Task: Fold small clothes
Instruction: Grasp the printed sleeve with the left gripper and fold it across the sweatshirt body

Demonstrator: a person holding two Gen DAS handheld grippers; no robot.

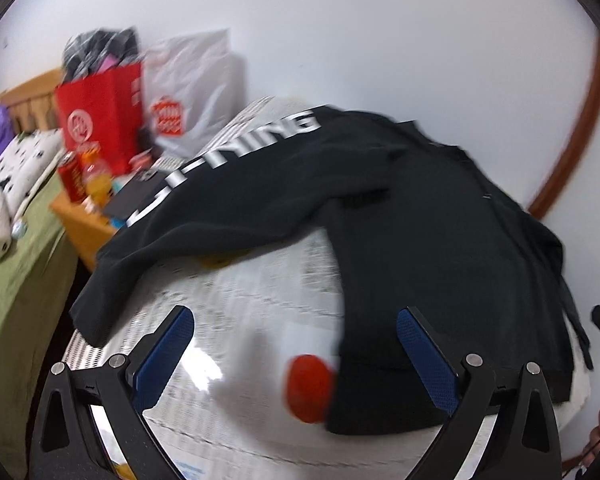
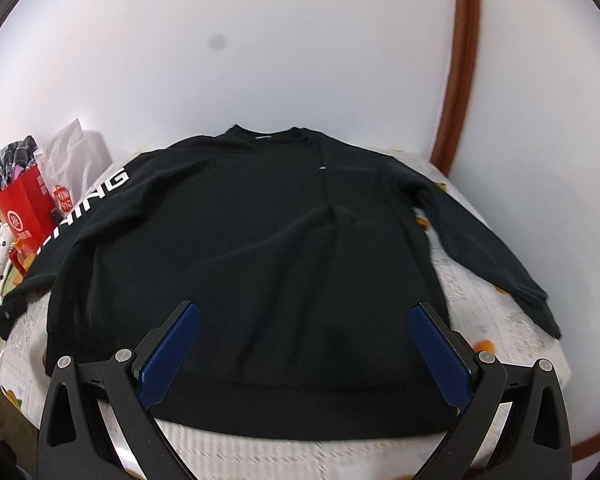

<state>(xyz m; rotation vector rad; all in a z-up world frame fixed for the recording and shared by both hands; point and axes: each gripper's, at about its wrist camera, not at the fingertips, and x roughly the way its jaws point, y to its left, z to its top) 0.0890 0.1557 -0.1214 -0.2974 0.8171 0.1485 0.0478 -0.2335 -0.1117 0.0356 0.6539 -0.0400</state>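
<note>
A black long-sleeved sweatshirt (image 2: 260,248) lies flat on a white patterned tabletop (image 2: 496,320), collar at the far side, hem toward me. White lettering (image 2: 100,196) runs down its left sleeve. My right gripper (image 2: 304,316) hovers open just above the hem, blue pads spread wide, nothing between them. In the left wrist view the same sweatshirt (image 1: 420,240) shows from its left side, the lettered sleeve (image 1: 228,160) stretching out to the left. My left gripper (image 1: 294,320) is open near the lower left corner of the body, nothing held. This view is blurred.
A red paper bag (image 1: 104,120) and a white plastic bag (image 1: 196,84) stand on a wooden side table (image 1: 80,224) with cans and bottles. A bed with green sheets (image 1: 16,288) lies left. A white wall and brown door frame (image 2: 460,64) stand behind. A red spot (image 1: 308,388) marks the table cover.
</note>
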